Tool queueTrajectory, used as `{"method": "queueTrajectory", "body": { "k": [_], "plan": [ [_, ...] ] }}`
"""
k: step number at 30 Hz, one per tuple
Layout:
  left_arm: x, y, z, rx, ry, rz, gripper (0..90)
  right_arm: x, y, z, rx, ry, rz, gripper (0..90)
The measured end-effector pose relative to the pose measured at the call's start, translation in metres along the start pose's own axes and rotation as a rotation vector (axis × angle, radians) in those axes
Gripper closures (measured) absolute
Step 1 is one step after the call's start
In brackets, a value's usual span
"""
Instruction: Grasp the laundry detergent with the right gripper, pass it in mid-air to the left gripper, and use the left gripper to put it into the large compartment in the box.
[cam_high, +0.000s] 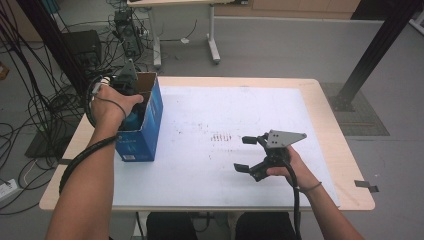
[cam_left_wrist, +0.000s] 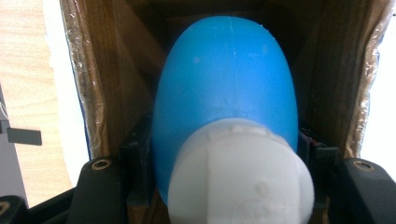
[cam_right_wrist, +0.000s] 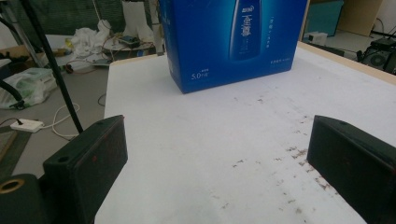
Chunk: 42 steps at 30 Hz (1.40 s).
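1. My left gripper is squeezed shut on the blue bottle, deep inside the open blue box.
2. If I let go too soon, I think the bottle could tip over.
3. If I push sideways, the box might slide or fall.
4. My right gripper waits wide open, holding nothing, far from the box.

You see a blue bottle with a white cap inside a blue box whose inner walls are brown. The box bears white lettering. Your grippers are black with grey plates. The white sheet is speckled with brownish marks; the table is pale wood.
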<state>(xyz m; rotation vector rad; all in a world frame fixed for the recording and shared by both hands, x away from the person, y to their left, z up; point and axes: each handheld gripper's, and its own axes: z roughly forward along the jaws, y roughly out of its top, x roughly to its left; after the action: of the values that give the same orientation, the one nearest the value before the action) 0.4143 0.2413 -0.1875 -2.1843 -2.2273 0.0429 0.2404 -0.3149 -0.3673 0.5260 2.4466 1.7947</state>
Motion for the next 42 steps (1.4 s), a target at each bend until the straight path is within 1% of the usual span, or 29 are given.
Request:
{"method": "queueTrajectory", "body": {
  "k": [15, 22, 33, 42],
  "plan": [
    [0.0016, -0.0004, -0.0002, 0.002, -0.004, -0.004, 37.6, 0.0004, 0.0021, 0.0013, 0.001, 0.001, -0.004, 4.7],
    [0.0036, -0.0025, 0.0000, -0.004, -0.008, -0.009, 37.6, -0.0012, 0.0014, 0.0020, -0.003, 0.012, -0.005, 3.3],
    [0.0024, -0.0023, 0.0001, -0.004, -0.006, -0.011, 37.6, -0.0007, 0.0008, 0.0004, -0.007, -0.002, -0.004, 3.3],
    [0.0032, -0.0020, 0.0001, -0.003, -0.007, -0.013, 37.6, -0.0006, 0.0006, 0.0003, -0.008, -0.003, -0.003, 3.3]
  ]
}}
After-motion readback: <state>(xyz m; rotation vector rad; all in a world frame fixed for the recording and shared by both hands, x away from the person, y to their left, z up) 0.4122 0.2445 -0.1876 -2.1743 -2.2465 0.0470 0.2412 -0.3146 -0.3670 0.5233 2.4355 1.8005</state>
